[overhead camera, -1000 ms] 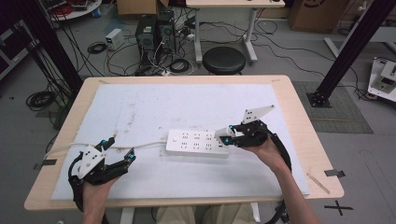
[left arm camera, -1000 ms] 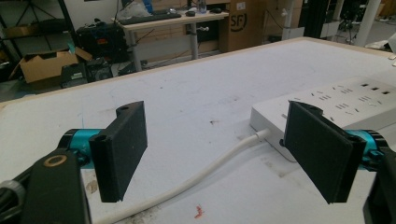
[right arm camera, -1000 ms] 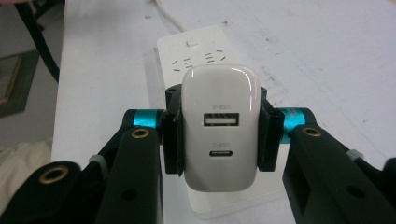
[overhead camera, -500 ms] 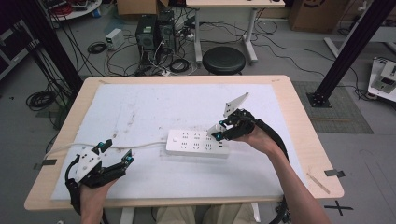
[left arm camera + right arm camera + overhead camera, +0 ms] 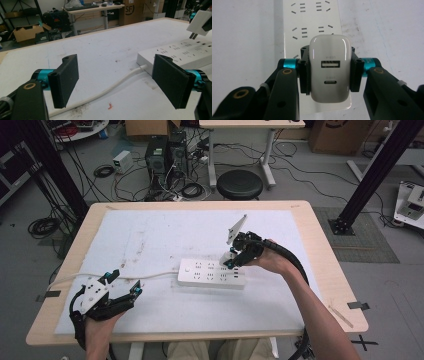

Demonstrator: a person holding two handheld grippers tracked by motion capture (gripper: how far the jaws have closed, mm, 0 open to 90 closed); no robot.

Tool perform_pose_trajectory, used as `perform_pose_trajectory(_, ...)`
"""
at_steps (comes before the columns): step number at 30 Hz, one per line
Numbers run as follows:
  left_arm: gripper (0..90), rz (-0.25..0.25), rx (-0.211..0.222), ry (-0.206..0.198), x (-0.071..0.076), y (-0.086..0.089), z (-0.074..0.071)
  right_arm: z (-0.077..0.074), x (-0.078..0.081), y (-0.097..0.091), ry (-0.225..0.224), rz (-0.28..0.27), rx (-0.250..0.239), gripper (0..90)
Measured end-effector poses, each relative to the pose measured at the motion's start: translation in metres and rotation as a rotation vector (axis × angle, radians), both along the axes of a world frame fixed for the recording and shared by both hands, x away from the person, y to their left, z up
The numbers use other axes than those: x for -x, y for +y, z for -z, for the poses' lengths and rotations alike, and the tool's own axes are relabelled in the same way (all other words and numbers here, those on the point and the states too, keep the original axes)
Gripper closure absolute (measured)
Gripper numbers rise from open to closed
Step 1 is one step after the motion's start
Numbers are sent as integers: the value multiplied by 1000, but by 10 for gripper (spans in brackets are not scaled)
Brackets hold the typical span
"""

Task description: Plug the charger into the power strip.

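Jaws of the right gripper (image 5: 231, 262) are pinching a white USB charger (image 5: 228, 257) in the high view, holding it right over the far right part of the white power strip (image 5: 212, 274) on the white mat (image 5: 150, 235). Near the table's front left corner, the left gripper (image 5: 122, 282) is resting with its jaws spread around nothing.

Looking along the left gripper (image 5: 115, 80), its two black pads are standing wide apart, with the power strip's cable (image 5: 112, 87) lying on the mat between them and the power strip (image 5: 180, 51) beyond.

Seen from the right gripper (image 5: 329, 72), the jaws are clamping the USB charger (image 5: 330, 67) on both sides, its two ports facing the camera, while the power strip (image 5: 312, 17) is lying directly beneath.
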State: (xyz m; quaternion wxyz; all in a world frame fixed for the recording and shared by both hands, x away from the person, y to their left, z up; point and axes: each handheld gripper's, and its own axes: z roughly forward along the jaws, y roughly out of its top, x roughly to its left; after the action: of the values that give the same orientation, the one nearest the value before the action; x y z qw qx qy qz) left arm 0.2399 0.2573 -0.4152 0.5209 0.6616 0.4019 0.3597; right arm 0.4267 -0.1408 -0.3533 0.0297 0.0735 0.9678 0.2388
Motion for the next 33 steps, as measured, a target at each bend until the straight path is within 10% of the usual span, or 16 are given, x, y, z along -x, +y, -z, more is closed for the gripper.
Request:
perform_pose_trajectory(11, 216, -8, -4, 9, 4, 2, 2, 0, -4, 20, 2, -24, 124, 631)
perform_pose_trajectory(33, 216, -3, -2, 21, 7, 2, 6, 6, -8, 32, 21, -29, 204, 631)
